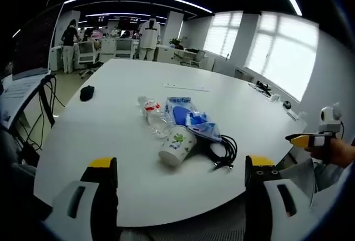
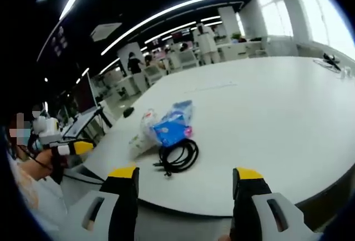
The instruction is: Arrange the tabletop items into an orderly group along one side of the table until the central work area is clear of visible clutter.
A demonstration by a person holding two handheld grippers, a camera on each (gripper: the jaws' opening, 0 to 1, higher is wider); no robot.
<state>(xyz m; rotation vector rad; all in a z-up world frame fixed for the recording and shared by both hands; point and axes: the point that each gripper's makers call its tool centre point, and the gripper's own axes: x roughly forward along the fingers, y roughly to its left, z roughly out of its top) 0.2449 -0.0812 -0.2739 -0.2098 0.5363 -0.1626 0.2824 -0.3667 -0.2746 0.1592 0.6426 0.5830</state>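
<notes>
Left gripper view: left tool [image 1: 180, 181] hangs open above the white round bench [image 1: 111, 135]. Near its edge cluster a white paper cup [image 1: 177, 147], clear plastic bottle [image 1: 154, 114], blue packets [image 1: 188, 116] and coiled black cable [image 1: 224, 151]. Right tool [image 2: 186, 188] is open too.

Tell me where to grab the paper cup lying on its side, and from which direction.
Grip the paper cup across its mid-body, probably from above, jaws spanning its width. It lies on its side, base toward the table edge. The plastic bottle and black cable crowd its flanks, so low side approaches look cramped.
</notes>
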